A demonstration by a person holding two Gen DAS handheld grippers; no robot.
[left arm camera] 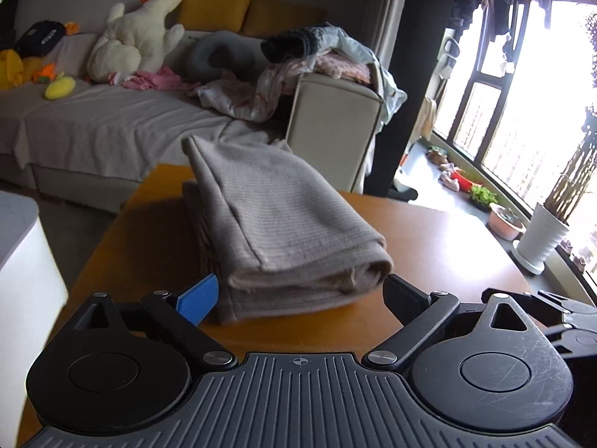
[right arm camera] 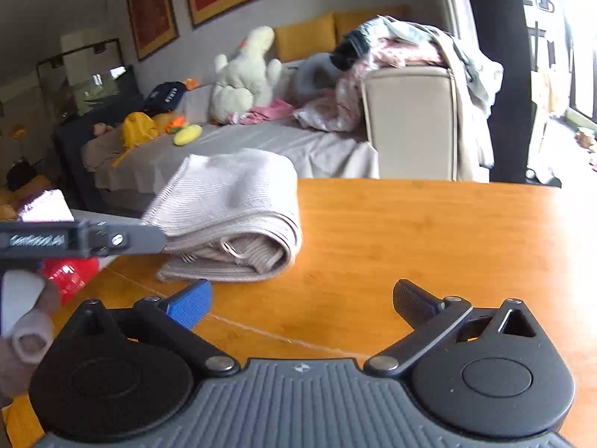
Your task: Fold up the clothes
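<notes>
A beige ribbed garment (left arm camera: 283, 224) lies folded into a thick bundle on the orange wooden table (left arm camera: 440, 246). My left gripper (left arm camera: 300, 298) is open and wide, and the bundle's near end sits between its blue and black fingertips without being squeezed. In the right wrist view the same folded garment (right arm camera: 231, 216) lies ahead and to the left. My right gripper (right arm camera: 302, 302) is open over bare table (right arm camera: 410, 231) with nothing between its fingers. The left gripper's body (right arm camera: 82, 240) reaches in from the left edge beside the bundle, with a person's hand (right arm camera: 26, 332) below it.
A grey-covered sofa (left arm camera: 112, 119) stands behind the table with a white plush toy (left arm camera: 138, 37) and loose clothes heaped on its arm (left arm camera: 328, 59). A white object (left arm camera: 22, 254) stands left of the table. Plant pots (left arm camera: 541, 239) line the window at the right.
</notes>
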